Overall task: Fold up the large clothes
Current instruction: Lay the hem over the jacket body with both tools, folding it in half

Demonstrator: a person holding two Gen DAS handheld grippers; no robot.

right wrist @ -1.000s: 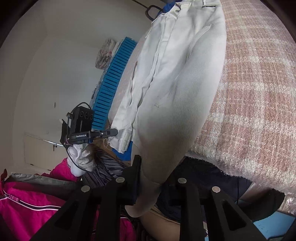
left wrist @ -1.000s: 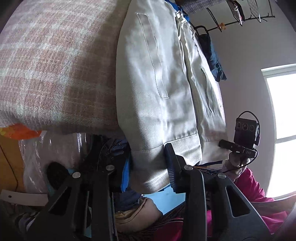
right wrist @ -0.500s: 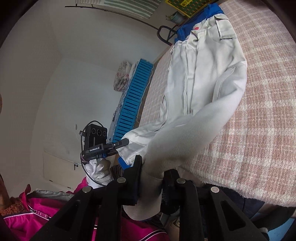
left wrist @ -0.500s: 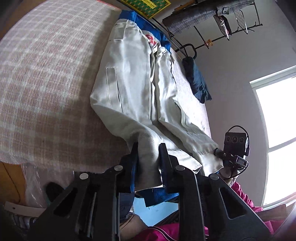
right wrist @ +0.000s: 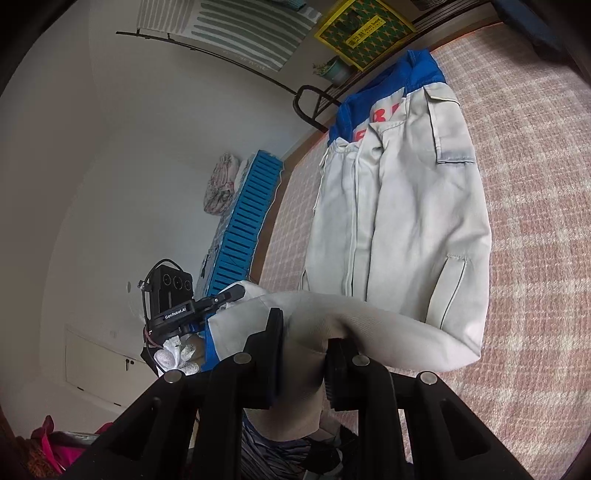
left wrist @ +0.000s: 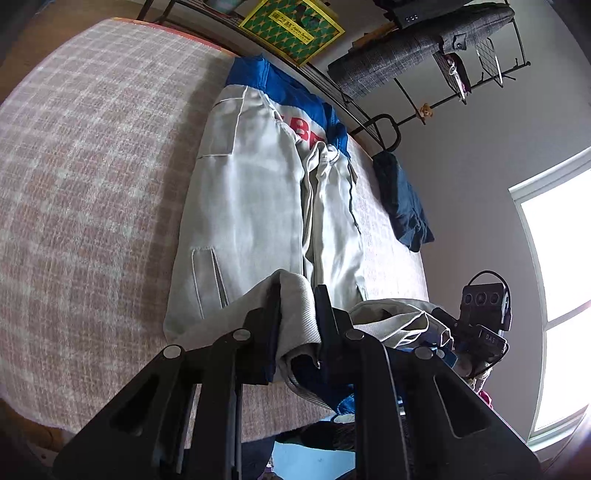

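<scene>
A pale grey jacket (left wrist: 251,206) with a blue collar and red letters lies lengthwise on the pink plaid bed (left wrist: 92,184). My left gripper (left wrist: 297,291) has the ribbed lower edge of the jacket between its jaws. The jaws are closing and the pads press on the fabric, lifting it above the bed's near edge. In the right wrist view the jacket (right wrist: 413,221) bends up from the bed (right wrist: 535,258) into my right gripper (right wrist: 304,328), which is shut on a thick roll of its lower end. The left gripper (right wrist: 229,295) shows to the left, held by a gloved hand (right wrist: 173,356).
A dark blue garment (left wrist: 402,199) lies on the bed's far side. Behind the bed stand a black rack with a grey checked garment (left wrist: 417,44) and a yellow-green box (left wrist: 291,27). A blue slatted crate (right wrist: 247,225) leans by the wall. A bright window (left wrist: 557,277) is at right.
Both grippers have risen and moved forward over the bed, lifting the jacket's lower end. The left jaws went from wide apart to pinching the hem.
</scene>
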